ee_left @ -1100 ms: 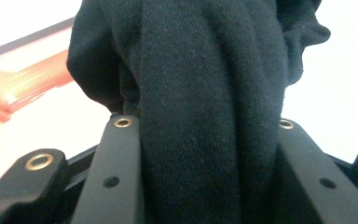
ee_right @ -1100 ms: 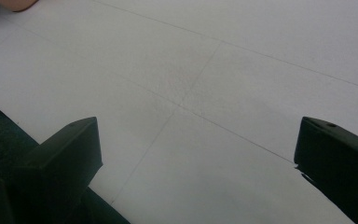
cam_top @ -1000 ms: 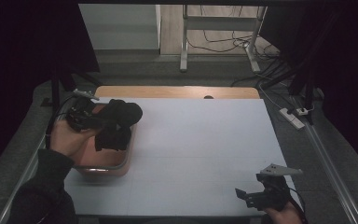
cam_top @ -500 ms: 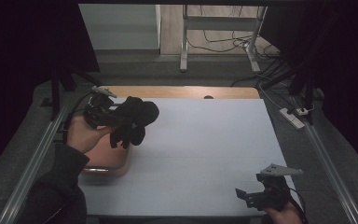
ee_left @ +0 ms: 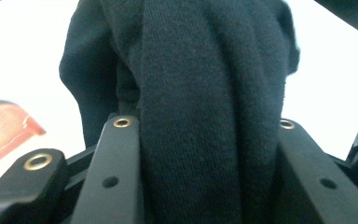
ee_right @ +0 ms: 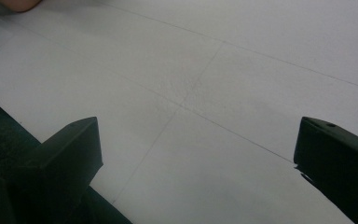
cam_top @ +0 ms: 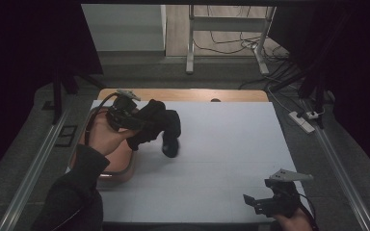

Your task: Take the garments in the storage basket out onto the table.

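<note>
While the pink tub (cam_top: 118,166) sits at the left edge of the white table (cam_top: 231,144), the left gripper (cam_top: 134,124) above it clamps a black knitted garment (cam_top: 156,122), which droops toward centre frame. At lower right, the right gripper (cam_top: 260,202) hovers with jaws spread, nothing between them.

Black knit cloth (ee_left: 200,93), matt; tub (cam_top: 120,161) glossy plastic.
</note>
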`<state>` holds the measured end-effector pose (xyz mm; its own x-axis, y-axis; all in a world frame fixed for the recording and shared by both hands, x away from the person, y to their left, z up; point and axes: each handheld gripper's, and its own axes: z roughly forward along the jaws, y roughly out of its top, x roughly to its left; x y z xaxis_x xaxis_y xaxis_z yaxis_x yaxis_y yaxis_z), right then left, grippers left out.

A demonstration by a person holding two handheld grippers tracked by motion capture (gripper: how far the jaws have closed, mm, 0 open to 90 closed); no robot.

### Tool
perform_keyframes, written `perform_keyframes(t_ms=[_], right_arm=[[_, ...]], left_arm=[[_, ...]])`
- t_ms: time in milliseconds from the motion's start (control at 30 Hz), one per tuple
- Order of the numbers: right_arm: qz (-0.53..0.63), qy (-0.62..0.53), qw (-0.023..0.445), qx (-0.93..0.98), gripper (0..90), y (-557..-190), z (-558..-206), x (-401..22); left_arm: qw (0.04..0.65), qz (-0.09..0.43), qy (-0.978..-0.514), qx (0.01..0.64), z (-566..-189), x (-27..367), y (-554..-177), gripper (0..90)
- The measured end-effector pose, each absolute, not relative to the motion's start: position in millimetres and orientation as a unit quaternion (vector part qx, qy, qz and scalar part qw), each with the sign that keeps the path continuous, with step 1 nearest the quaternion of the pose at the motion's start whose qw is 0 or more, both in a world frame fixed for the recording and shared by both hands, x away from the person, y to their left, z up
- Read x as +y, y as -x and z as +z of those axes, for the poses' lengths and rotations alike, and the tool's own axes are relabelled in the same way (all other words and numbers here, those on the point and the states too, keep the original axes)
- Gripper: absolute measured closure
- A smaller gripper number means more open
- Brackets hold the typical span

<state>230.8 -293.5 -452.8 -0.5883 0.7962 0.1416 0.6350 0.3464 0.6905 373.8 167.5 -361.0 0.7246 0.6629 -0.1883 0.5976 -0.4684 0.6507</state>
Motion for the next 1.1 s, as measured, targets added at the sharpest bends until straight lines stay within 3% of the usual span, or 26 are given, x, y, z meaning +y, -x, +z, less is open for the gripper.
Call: perform_keyframes(t_ms=[1100], right_arm=[[0.371, -0.441, 0.103, 0.811, 1.0, -231, -453, -296]], left_arm=[[0.357, 0.015, -0.879, 0.316, -398, 80, -396, 61.7]])
